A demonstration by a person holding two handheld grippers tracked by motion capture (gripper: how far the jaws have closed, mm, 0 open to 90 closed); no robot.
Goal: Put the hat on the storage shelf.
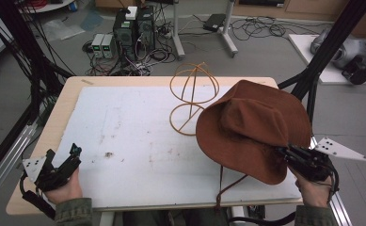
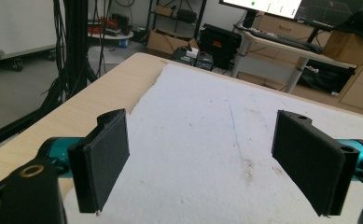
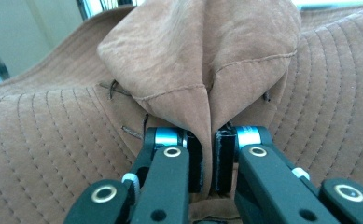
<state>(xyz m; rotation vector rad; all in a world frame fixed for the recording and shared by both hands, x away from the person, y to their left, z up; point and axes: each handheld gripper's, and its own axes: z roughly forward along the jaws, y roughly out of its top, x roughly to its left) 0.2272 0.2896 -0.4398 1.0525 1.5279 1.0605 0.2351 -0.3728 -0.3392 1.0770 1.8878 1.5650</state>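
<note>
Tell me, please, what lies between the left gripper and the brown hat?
Bare, stained white board in the high view, from the left gripper to the hat.

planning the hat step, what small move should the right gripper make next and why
Probably carry the brown hat left toward the wire hat stand. The right gripper is shut on a fold of it, the hat is partly lifted, and the stand sits bare just beside it.

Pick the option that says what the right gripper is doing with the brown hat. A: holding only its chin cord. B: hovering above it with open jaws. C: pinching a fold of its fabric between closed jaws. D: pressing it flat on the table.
C: in the right gripper view the right gripper has its jaws closed on a pinched fold of the brown hat, which the high view shows lifted at the table's right side.
</note>
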